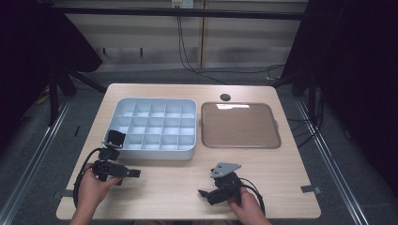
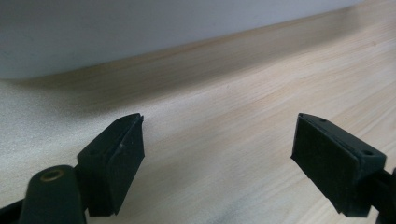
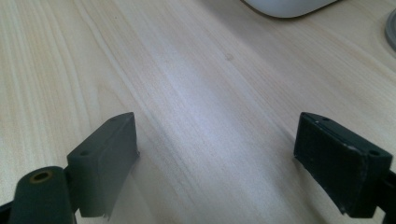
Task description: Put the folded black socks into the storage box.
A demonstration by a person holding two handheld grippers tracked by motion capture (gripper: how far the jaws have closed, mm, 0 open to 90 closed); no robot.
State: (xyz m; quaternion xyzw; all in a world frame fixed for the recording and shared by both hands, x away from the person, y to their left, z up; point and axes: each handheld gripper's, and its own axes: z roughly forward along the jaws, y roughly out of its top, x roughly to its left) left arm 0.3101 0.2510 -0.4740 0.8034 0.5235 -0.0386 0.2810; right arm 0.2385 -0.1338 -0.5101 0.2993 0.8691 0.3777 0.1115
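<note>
Item: white compartment tray (image 1: 155,126), far left of centre on the bench (image 1: 178,187), flat brown tray (image 1: 240,125) just beside it on the right. Your left claw (image 1: 133,173) and right claw (image 1: 202,192) sit low near the front edge, both released, nothing between the jaws. Risk: your left claw lies near the compartment tray's front wall; a careless forward push would likely shove it.

The white box (image 2: 140,32) is a blur in the left gripper view, and the top edge cuts it off. In the right gripper view, the brown tray (image 3: 391,30) peeks in at the edge.
</note>
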